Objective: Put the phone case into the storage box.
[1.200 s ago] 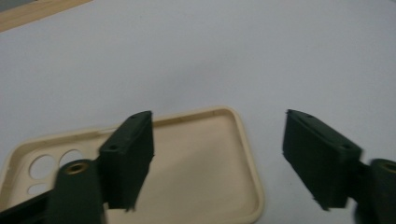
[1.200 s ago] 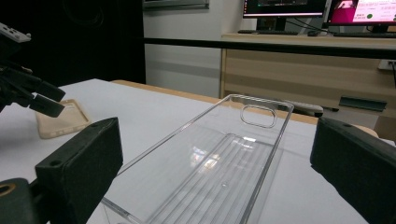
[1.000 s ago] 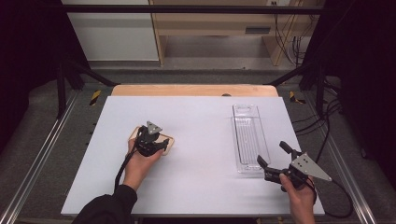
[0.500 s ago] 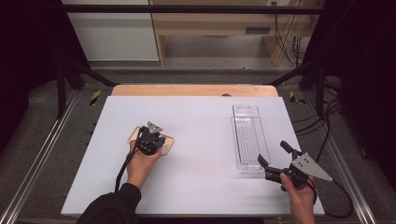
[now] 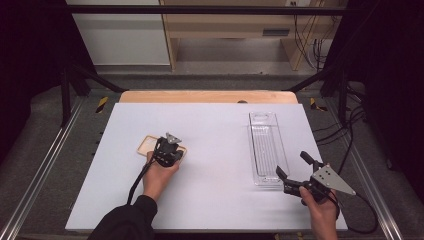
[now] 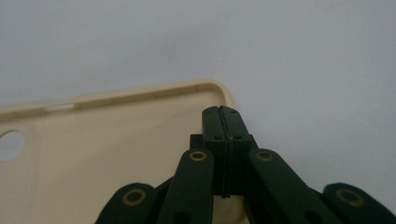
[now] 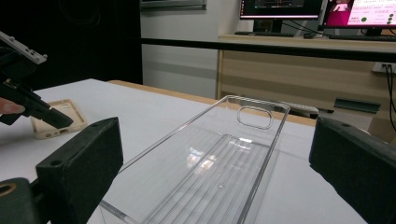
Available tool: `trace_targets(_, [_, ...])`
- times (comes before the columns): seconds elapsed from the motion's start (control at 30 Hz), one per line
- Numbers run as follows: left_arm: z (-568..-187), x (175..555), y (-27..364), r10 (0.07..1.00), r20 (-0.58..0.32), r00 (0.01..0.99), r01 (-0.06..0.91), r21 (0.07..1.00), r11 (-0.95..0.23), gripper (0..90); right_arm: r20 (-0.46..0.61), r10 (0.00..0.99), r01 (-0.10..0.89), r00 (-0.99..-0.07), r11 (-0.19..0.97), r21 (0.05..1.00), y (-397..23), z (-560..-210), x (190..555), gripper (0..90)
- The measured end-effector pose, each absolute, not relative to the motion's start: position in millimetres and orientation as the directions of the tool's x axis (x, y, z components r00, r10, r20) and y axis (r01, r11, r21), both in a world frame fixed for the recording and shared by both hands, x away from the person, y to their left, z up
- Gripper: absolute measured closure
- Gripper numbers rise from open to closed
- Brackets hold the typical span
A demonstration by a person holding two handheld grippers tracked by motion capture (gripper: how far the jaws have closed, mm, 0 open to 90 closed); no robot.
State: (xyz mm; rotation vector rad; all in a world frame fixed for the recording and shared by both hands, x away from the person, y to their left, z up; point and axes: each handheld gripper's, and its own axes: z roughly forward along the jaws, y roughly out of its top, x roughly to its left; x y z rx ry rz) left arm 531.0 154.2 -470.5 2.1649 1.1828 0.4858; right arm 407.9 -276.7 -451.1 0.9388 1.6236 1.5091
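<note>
— Where is the beige phone case (image 5: pixel 146 146) now, and what does the left claw (image 6: pixel 219 114) do with it?

— The case lies flat on the white bench (image 5: pixel 215 125), on its left half, with the hollow side up. The left claw comes down on it from the person's side. In the left gripper view its two jaws are closed, pad against pad, and their tips stand over the inner floor of the case, near one rounded corner. I see nothing between the pads, so I cannot say they pinch the rim.

— Why closed, then?

— My guess is that a closed tip presses or pushes better than an open one. With the hollow side up, the thin wall is also easy to reach.

— And the right claw (image 5: pixel 294 167)?

— It is open wide and holds nothing. It rests low at the near end of the clear plastic tray (image 5: pixel 265 145), which lies lengthwise on the right half of the bench, well apart from the case. In the right gripper view, one jaw stands on each side of the tray's near end without touching it — I think the hand waits there, ready to steady or take the tray.
</note>
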Motion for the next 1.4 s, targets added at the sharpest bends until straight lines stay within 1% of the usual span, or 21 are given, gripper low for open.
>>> trace_targets(0.03, [-470.5,531.0,154.2,0.846,0.025,0.532,0.620,0.670,-0.409,90.0,-0.026,0.878,0.038,-0.477,0.050,0.998,-276.7,-451.1,407.9,3.3])
trace_targets(0.17, [-470.8,521.4,149.8,0.824,-0.020,0.567,0.619,0.670,-0.409,90.0,-0.024,0.877,0.041,-0.481,0.049,0.998,-275.1,-451.2,408.5,3.3])
trace_targets(0.23, [-470.7,518.1,147.2,0.814,-0.022,0.580,0.614,0.669,-0.419,90.0,-0.027,0.876,0.039,-0.481,0.052,0.998,-274.8,-451.3,408.6,3.3])
trace_targets(0.27, [-470.5,511.0,140.6,0.797,-0.027,0.604,0.605,0.666,-0.436,90.0,-0.026,0.876,0.040,-0.482,0.052,0.998,-274.5,-451.1,408.5,3.3])
trace_targets(0.37, [-470.9,498.9,130.7,0.771,-0.038,0.636,0.591,0.666,-0.455,90.0,-0.028,0.876,0.042,-0.481,0.054,0.998,-274.3,-451.2,408.6,3.3])
trace_targets(0.57, [-471.1,479.8,116.8,0.741,-0.059,0.669,0.581,0.663,-0.472,90.0,-0.028,0.877,0.041,-0.480,0.054,0.998,-274.7,-451.5,408.8,3.3])
trace_targets(0.77, [-472.9,456.4,96.6,0.697,-0.117,0.707,0.577,0.665,-0.474,90.0,-0.028,0.879,0.037,-0.476,0.052,0.998,-276.2,-451.2,407.6,3.3])
trace_targets(1.03, [-475.5,439.2,75.6,0.675,-0.177,0.716,0.589,0.672,-0.449,90.0,-0.027,0.878,0.043,-0.479,0.054,0.998,-275.1,-451.6,408.1,3.3])
trace_targets(1.4, [-478.1,426.7,60.8,0.646,-0.195,0.738,0.574,0.685,-0.449,90.0,-0.026,0.876,0.043,-0.481,0.053,0.998,-274.1,-451.6,409.0,3.2])
